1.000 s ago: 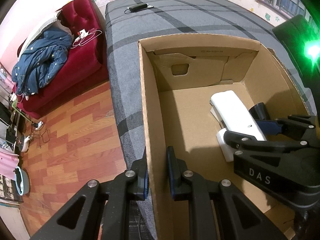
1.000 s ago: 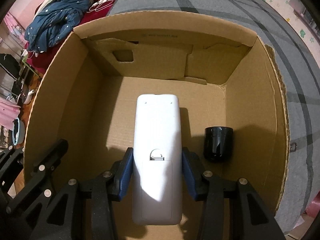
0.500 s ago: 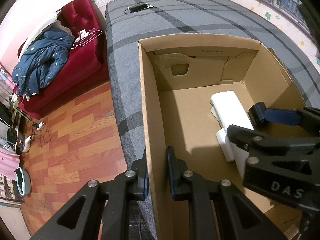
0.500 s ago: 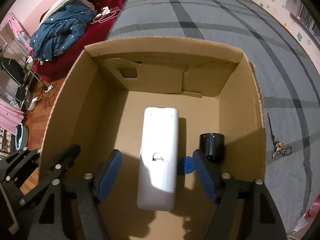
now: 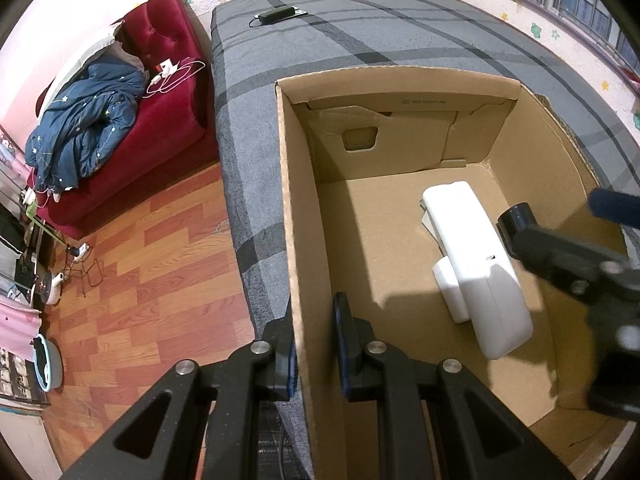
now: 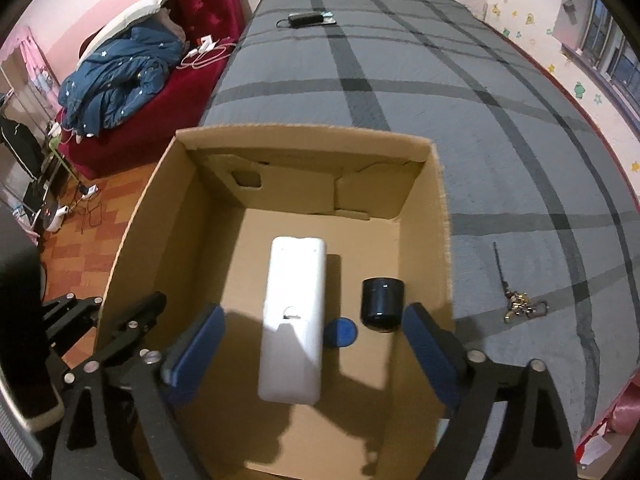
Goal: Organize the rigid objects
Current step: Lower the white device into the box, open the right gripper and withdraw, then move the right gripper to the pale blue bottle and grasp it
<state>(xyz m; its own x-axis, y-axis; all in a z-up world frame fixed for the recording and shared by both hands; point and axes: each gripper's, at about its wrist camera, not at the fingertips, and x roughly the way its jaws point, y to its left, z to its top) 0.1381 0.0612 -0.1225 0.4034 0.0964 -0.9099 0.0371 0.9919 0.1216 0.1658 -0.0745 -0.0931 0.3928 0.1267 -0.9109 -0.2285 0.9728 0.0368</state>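
Observation:
An open cardboard box point(image 6: 152, 216) stands on a grey plaid bed. Inside lie a white remote control point(image 6: 294, 320), a black cylinder point(image 6: 382, 304) and a small blue disc point(image 6: 340, 332). My right gripper point(image 6: 312, 354) is wide open and empty above the box's near end, with the remote below it. My left gripper point(image 5: 316, 344) is shut on the box's left wall point(image 5: 296, 240), one finger outside and one inside. The remote point(image 5: 476, 264) and the right gripper's arm point(image 5: 568, 264) show in the left wrist view.
A bunch of keys point(image 6: 520, 306) lies on the bed point(image 6: 500, 140) right of the box. A black charger point(image 6: 306, 19) lies at the bed's far end. A red sofa point(image 5: 160, 92) with a blue jacket stands left, beyond a wooden floor point(image 5: 140, 280).
My right gripper opened, let go of the white remote on the box floor, and rose up and back. My left gripper kept its hold on the box wall.

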